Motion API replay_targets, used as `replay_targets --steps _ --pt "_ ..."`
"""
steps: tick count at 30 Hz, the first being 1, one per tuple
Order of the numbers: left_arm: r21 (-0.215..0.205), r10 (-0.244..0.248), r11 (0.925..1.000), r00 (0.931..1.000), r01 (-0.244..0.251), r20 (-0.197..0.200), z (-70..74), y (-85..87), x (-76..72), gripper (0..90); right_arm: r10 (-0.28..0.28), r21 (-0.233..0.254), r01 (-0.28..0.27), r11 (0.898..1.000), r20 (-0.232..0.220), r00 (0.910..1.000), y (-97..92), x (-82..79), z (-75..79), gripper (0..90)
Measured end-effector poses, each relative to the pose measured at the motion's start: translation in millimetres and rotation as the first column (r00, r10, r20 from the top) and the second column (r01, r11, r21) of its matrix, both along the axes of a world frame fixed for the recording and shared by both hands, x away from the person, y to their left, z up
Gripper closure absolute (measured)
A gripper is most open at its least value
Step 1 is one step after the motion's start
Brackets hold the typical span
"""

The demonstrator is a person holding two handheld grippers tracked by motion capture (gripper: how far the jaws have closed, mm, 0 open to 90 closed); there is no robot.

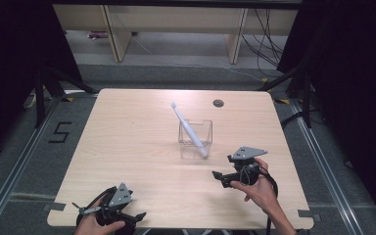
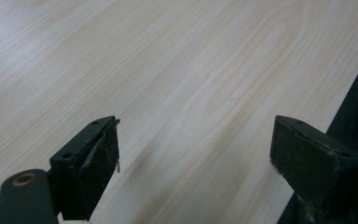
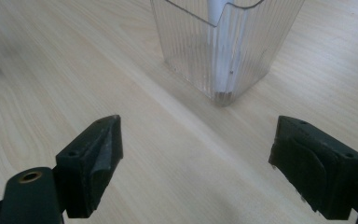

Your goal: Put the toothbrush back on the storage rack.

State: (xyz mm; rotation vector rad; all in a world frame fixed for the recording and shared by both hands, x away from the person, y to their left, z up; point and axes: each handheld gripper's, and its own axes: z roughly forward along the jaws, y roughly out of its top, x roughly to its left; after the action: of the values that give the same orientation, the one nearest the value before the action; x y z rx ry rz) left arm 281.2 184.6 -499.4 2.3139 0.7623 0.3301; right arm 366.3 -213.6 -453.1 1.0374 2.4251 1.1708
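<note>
At the near edge of a pale wooden worktop [image 1: 127, 147], seen from above, a person's left hand holds the left tongs [image 1: 108, 213] low by the front left corner; in the left gripper view their two black jaws stand spread wide over bare wood, holding nothing. A little farther in and to the right, the right hand holds the right tongs [image 1: 221, 177], aimed toward the middle of the worktop; in the right gripper view these jaws are also spread apart and empty, with a clear ribbed plastic cup [image 3: 223, 51] standing upright just ahead of them, near but not touched. Past the tongs, at the centre of the worktop, a white toothbrush [image 1: 190, 130] leans in that cup, handle end down inside, head tilted up and to the left above the rim. This looks like the approach step (judging from how the right tongs face the cup); the next move would call for closing in squarely and pinching without tipping the cup. The brush bristles are too small to make out, and the right gripper view cuts off the cup's top. Beyond the worktop, the room is dark with cables and table legs on the floor.
</note>
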Motion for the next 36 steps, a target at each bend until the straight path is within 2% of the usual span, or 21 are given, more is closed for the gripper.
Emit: replay_targets --steps 5,6,9,11,12,13,14,15,16,19,20,22,23,26,28,29,30,31,32,36 --pt "-0.001 0.0 1.0 1.0 0.0 0.0 -0.1 -0.1 0.0 14.9 0.011 -0.01 -0.011 1.0 0.026 0.9996 -2.1 -3.0 -3.5 16.6" --pt "0.0 0.0 1.0 1.0 0.0 0.0 -0.1 0.0 0.1 14.9 0.019 -0.003 -0.019 1.0 0.003 0.9998 -2.2 -3.8 -3.5 16.6" --pt "0.0 0.0 1.0 1.0 0.0 0.0 -0.1 0.0 0.0 14.9 0.024 -0.01 -0.024 1.0 0.013 0.9996 -3.4 -6.1 -4.2 16.6" --pt "0.0 0.001 1.0 1.0 -0.001 0.0 -0.2 -0.1 0.0 14.9 0.005 -0.005 -0.005 1.0 0.001 1.0 -3.4 -8.2 -4.0 16.6" --pt "0.0 0.001 1.0 1.0 -0.001 0.0 -0.1 -0.1 0.0 14.9 0.021 -0.008 -0.021 1.0 -0.001 0.9998 -4.5 -9.0 -4.5 16.6" --pt "0.001 0.0 1.0 1.0 0.0 0.0 0.0 0.0 0.0 14.9 0.025 -0.02 -0.024 1.0 0.029 0.9993 -5.9 -9.1 -5.3 16.6" --pt "0.001 0.0 1.0 1.0 0.0 0.0 0.0 0.0 0.0 14.9 0.025 -0.02 -0.024 1.0 0.029 0.9993 -5.9 -9.1 -5.3 16.6" --pt "-0.001 0.002 1.0 1.0 -0.002 0.0 0.0 0.0 -0.1 14.9 0.006 -0.003 -0.006 1.0 -0.016 0.9999 -5.0 -12.6 -5.8 16.6" --pt "0.0 0.002 1.0 1.0 -0.002 -0.001 -0.2 -0.1 -0.1 14.9 0.024 -0.003 -0.024 1.0 -0.002 0.9997 -6.8 -13.3 -7.9 16.6" --pt "-0.004 0.006 1.0 1.0 -0.006 0.004 -0.6 -0.4 -0.2 14.9 0.025 -0.012 -0.025 1.0 0.0 0.9997 -9.5 -15.6 -8.3 16.6" --pt "-0.002 0.004 1.0 1.0 -0.004 0.009 -0.6 -0.4 -0.4 15.0 0.021 0.001 -0.021 1.0 0.0 0.9998 -10.6 -18.2 -9.8 16.7" --pt "-0.002 0.005 1.0 1.0 -0.005 0.007 -0.7 -0.6 -0.5 14.9 0.02 -0.004 -0.02 1.0 -0.004 0.9998 -12.3 -20.3 -9.9 16.7" --pt "-0.001 0.004 1.0 1.0 -0.004 0.008 -0.6 -0.5 -0.5 14.9 0.01 0.002 -0.01 1.0 -0.02 0.9997 -12.8 -22.2 -10.2 16.7" --pt "-0.003 0.006 1.0 0.9999 -0.006 0.009 -0.6 -0.4 -0.4 14.9 0.018 -0.001 -0.018 1.0 -0.005 0.9998 -15.1 -23.2 -11.5 16.7" --pt "-0.003 0.006 1.0 0.9999 -0.006 0.009 -0.6 -0.4 -0.5 14.9 0.001 -0.001 -0.001 1.0 -0.014 0.9999 -15.3 -24.9 -11.5 16.7" --pt "-0.003 0.005 1.0 1.0 -0.005 0.008 -0.6 -0.4 -0.5 14.9 0.02 -0.006 -0.02 1.0 -0.007 0.9998 -16.3 -24.3 -12.5 16.7" --pt "-0.003 0.005 1.0 1.0 -0.005 0.008 -0.6 -0.4 -0.5 14.9 0.018 -0.007 -0.018 1.0 -0.009 0.9998 -17.3 -25.8 -13.2 16.7" --pt "-0.005 0.006 1.0 0.9999 -0.006 0.008 -0.6 -0.5 -0.6 14.9 0.014 -0.019 -0.013 1.0 0.009 0.9999 -18.6 -26.5 -13.5 16.7" --pt "-0.001 0.0 1.0 1.0 0.0 0.001 -0.3 -0.1 0.0 14.9 0.01 -0.007 -0.01 1.0 -0.016 0.9998 -18.5 -28.0 -14.2 16.7" --pt "-0.001 0.005 1.0 1.0 -0.005 0.009 -0.5 -0.4 -0.4 15.0 0.003 -0.011 -0.003 1.0 -0.024 0.9997 -20.9 -30.9 -14.9 16.7"
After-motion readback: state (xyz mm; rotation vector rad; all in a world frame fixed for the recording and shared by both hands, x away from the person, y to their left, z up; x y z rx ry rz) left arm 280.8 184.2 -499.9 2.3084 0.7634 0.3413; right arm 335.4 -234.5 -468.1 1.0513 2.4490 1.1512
